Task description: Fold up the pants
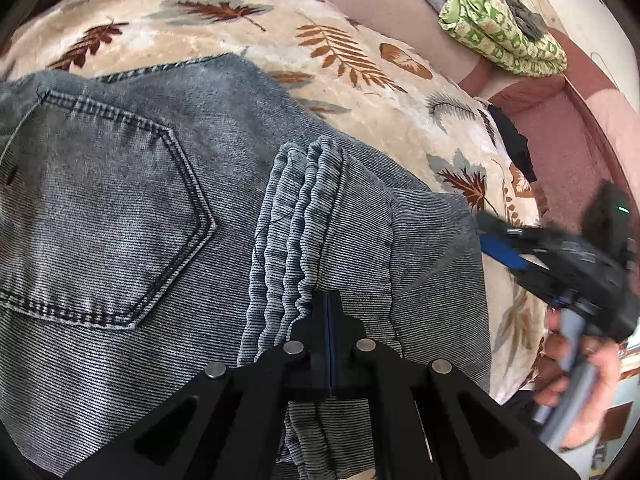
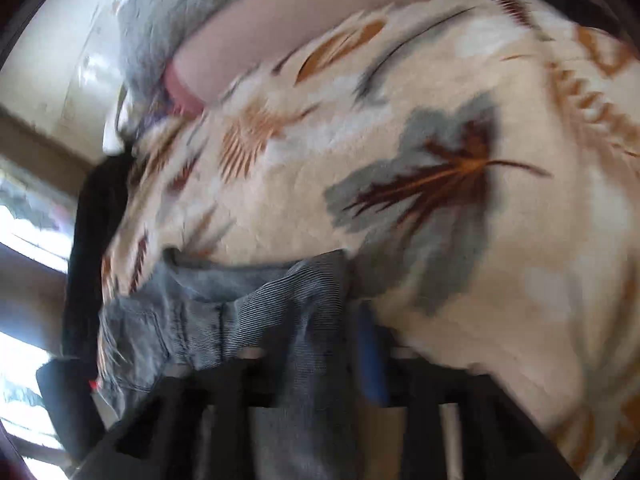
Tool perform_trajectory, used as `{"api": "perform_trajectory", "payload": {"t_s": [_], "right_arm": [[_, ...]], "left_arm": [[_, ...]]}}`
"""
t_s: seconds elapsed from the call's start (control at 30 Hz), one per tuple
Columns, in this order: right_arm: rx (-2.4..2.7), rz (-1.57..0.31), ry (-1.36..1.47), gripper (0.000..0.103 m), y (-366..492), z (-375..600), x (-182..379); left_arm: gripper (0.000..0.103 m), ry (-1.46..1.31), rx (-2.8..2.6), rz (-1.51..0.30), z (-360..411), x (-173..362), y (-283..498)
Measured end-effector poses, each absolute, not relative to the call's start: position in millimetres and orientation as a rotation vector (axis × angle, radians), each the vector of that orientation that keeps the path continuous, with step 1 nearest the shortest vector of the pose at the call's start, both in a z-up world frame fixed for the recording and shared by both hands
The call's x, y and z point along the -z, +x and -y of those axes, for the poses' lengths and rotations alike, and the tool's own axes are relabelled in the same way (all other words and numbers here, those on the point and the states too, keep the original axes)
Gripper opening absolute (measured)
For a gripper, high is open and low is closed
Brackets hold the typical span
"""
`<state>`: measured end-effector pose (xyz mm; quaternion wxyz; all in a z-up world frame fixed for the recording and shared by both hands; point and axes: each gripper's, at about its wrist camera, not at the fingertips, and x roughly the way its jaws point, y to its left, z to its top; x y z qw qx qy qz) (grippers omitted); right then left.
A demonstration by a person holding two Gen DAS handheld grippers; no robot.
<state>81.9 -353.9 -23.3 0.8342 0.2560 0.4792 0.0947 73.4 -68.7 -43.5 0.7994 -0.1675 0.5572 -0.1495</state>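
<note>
my left gripper [image 1: 329, 312] is pinched closed on the jeans [image 1: 140, 208] hem, which runs straight ahead; right gripper [image 2: 320, 360], at their right edge, has denim between its fingers, grip too blurred to judge.

The right wrist view is smeared by motion blur, so the right gripper [image 2: 320, 364] shows only as dark bars with denim of the pants [image 2: 224, 312] bunched over them, and whether its jaws are closed cannot be told. In the left wrist view the pants [image 1: 120, 208] run off the left and bottom edges (the legs' full length is out of sight). There the right gripper [image 1: 496, 240] is a blurred dark shape at the right edge.
</note>
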Motion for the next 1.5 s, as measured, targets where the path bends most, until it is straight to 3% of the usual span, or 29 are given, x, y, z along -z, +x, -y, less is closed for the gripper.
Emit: {"api": "perform_trajectory", "payload": {"t_s": [0.17, 0.23, 0.3, 0.33, 0.37, 0.43, 0.57, 0.7, 0.83, 0.97, 1.0, 1.03, 1.1, 1.23, 1.3, 1.5], "right_arm": [[-0.378, -0.983, 0.71, 0.05, 25.3, 344.3, 9.5], [-0.44, -1.052, 0.777, 0.05, 12.0, 330.9, 30.3], [-0.358, -1.198, 0.671, 0.049, 2.7, 318.7, 72.0], [-0.339, -1.15, 0.645, 0.034, -4.7, 320.0, 74.0], [-0.333, -1.144, 0.642, 0.027, -8.3, 321.4, 72.0], [-0.327, -1.154, 0.661, 0.027, -8.7, 324.3, 67.0], [-0.344, -1.18, 0.644, 0.028, -4.7, 323.5, 62.1], [-0.351, -1.06, 0.711, 0.035, 15.4, 346.4, 24.5], [-0.487, -1.017, 0.871, 0.037, 66.2, 349.9, 12.2], [-0.437, -1.184, 0.862, 0.043, 127.2, 341.4, 62.5], [-0.389, -1.222, 0.903, 0.039, 135.8, 345.9, 83.3], [-0.386, -1.207, 0.97, 0.033, 135.5, 351.2, 88.9], [-0.398, -1.162, 0.917, 0.034, 127.2, 346.8, 71.7], [-0.422, -1.15, 0.784, 0.05, 120.7, 328.5, 59.9], [-0.397, -1.186, 0.808, 0.045, 123.2, 333.9, 77.2], [-0.497, -1.1, 0.831, 0.046, 58.4, 338.8, 33.5]], "left_arm": [[0.003, -0.357, 0.323, -1.19, 68.5, 43.5, 74.0], [0.003, -0.353, 0.325, -1.187, 68.4, 43.3, 73.6], [0.003, -0.357, 0.323, -1.192, 69.4, 43.2, 75.0], [0.003, -0.359, 0.323, -1.2, 69.9, 43.1, 76.1], [0.003, -0.362, 0.324, -1.209, 69.3, 40.7, 77.3], [0.003, -0.353, 0.306, -1.196, 67.7, 29.9, 75.6], [0.016, -0.279, 0.373, -1.084, 81.0, -3.5, 54.3], [0.016, -0.137, 0.356, -1.183, 96.2, 30.5, 47.3], [0.016, -0.122, 0.365, -1.135, 96.0, 29.7, 42.2], [0.016, -0.107, 0.37, -1.124, 97.9, 31.2, 41.8], [0.016, -0.111, 0.374, -1.122, 97.9, 31.4, 41.6], [0.016, -0.116, 0.375, -1.122, 98.3, 32.0, 41.9], [0.016, -0.13, 0.382, -1.119, 96.5, 31.1, 42.2], [0.016, -0.121, 0.378, -1.103, 96.0, 32.9, 40.2], [0.016, -0.103, 0.371, -1.097, 98.5, 33.1, 38.4], [0.016, -0.124, 0.374, -1.096, 96.1, 32.5, 41.0]]}}
